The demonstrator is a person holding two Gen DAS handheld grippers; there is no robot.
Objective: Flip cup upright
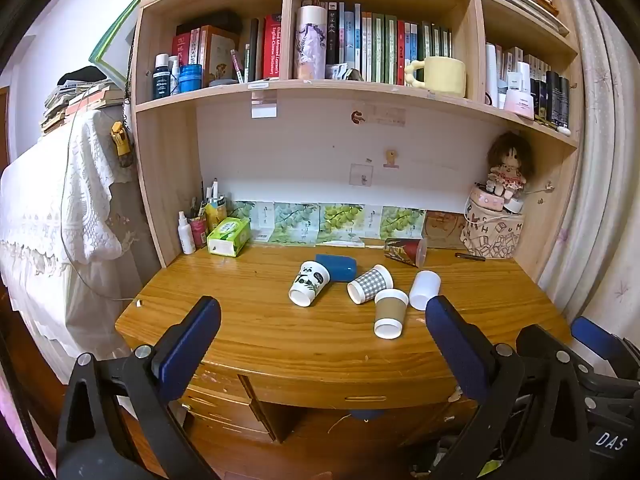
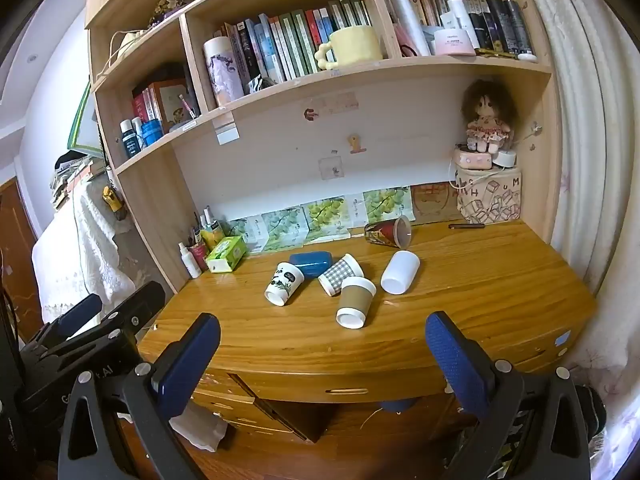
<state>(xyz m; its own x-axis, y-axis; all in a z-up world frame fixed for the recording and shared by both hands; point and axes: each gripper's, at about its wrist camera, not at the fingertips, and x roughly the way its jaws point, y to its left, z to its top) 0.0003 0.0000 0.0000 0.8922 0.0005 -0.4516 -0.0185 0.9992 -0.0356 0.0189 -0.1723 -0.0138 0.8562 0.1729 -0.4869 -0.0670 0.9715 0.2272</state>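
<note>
Six cups are seen lying on their sides on the wooden surface [image 1: 248, 320]. A white panda-print cup [image 1: 309, 283] is tipped with its mouth toward the front edge, and a dark blue cup [image 1: 336, 267] lies just behind it. A grey checked cup [image 1: 370, 284] is placed beside a brown-sleeved cup [image 1: 390, 313], whose white mouth faces forward. A plain white cup [image 1: 425, 290] lies just right of these. A red patterned cup [image 1: 405, 252] is set apart near the back.
</note>
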